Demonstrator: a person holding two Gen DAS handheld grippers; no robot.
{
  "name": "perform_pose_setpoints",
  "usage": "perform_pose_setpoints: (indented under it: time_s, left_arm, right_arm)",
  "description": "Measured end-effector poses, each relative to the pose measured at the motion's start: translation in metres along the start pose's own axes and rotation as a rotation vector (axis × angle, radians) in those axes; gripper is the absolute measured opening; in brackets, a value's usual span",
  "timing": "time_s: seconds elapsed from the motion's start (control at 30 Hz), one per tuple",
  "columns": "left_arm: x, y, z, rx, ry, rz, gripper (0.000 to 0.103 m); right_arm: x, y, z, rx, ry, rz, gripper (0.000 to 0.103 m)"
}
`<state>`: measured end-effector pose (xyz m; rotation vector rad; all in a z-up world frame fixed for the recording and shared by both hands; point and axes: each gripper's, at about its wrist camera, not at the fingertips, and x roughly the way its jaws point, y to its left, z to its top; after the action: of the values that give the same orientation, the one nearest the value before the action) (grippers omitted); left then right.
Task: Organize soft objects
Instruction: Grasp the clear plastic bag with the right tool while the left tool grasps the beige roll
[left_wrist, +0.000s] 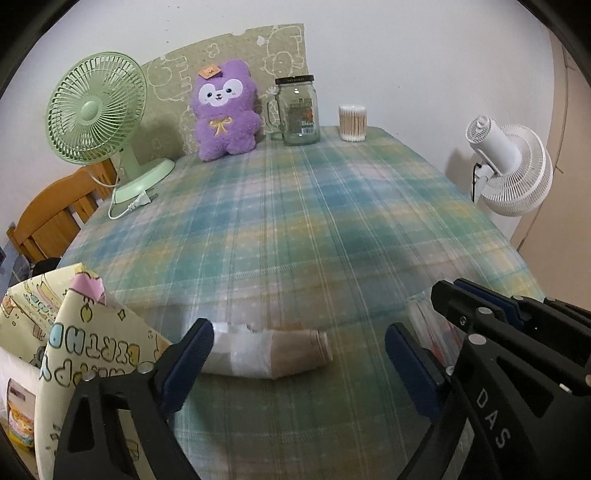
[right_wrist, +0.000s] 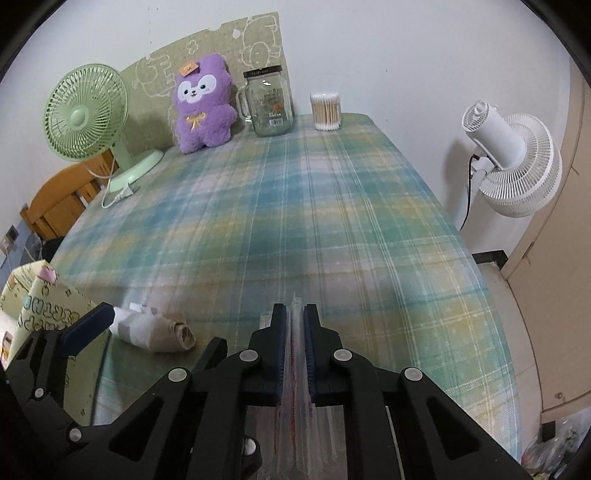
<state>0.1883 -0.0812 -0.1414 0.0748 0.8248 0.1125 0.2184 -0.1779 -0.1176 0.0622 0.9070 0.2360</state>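
A rolled beige and white sock bundle (left_wrist: 273, 354) lies on the plaid tablecloth (left_wrist: 295, 221) near the front edge. My left gripper (left_wrist: 300, 326) stands open, one blue-padded finger on each side of the roll and neither pad pressing it. In the right wrist view the same roll (right_wrist: 159, 328) lies to the left. My right gripper (right_wrist: 294, 317) is shut on the edge of a clear plastic zip bag (right_wrist: 295, 406) with a red stripe. The bag hangs down between the fingers. A purple plush toy (left_wrist: 225, 110) sits upright at the back of the table.
A yellow printed gift bag (left_wrist: 74, 332) stands open at the front left. At the back are a green desk fan (left_wrist: 96, 110), a glass jar with a handle (left_wrist: 299, 110) and a cup of cotton swabs (left_wrist: 352, 123). A white fan (left_wrist: 513, 166) stands off the table's right side, and a wooden chair (left_wrist: 55, 214) is at the left.
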Motion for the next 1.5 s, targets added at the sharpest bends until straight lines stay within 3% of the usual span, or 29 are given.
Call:
perform_pose_setpoints:
  time_s: [0.1,0.4,0.63,1.17,1.27,1.43,1.5]
  left_arm:
    - [0.005,0.001,0.0,0.002,0.01,-0.009,0.086]
    - [0.019,0.007,-0.004,-0.017,0.065,-0.035,0.046]
    - [0.016,0.009,-0.009,-0.013,0.07,-0.05,0.032]
    - [-0.006,0.009,-0.029,0.011,0.079,-0.109,0.028]
    - [-0.011,0.009,-0.036,0.023,0.078,-0.115,0.028]
    - [-0.022,0.006,-0.046,0.055,0.078,-0.129,0.028]
    - [-0.026,0.006,-0.05,0.065,0.077,-0.132,0.028]
  right_arm:
    - [0.004,0.001,0.001,0.0,0.01,-0.002,0.012]
    - [0.013,0.005,-0.003,-0.004,0.036,-0.013,0.012]
    - [0.012,0.005,-0.006,0.021,0.04,-0.014,0.012]
    - [-0.001,0.007,-0.028,0.065,0.042,-0.037,0.012]
    - [-0.006,0.007,-0.034,0.072,0.041,-0.031,0.017]
    - [-0.01,0.01,-0.044,0.079,0.054,-0.045,0.059]
    - [-0.012,0.011,-0.048,0.081,0.06,-0.042,0.06]
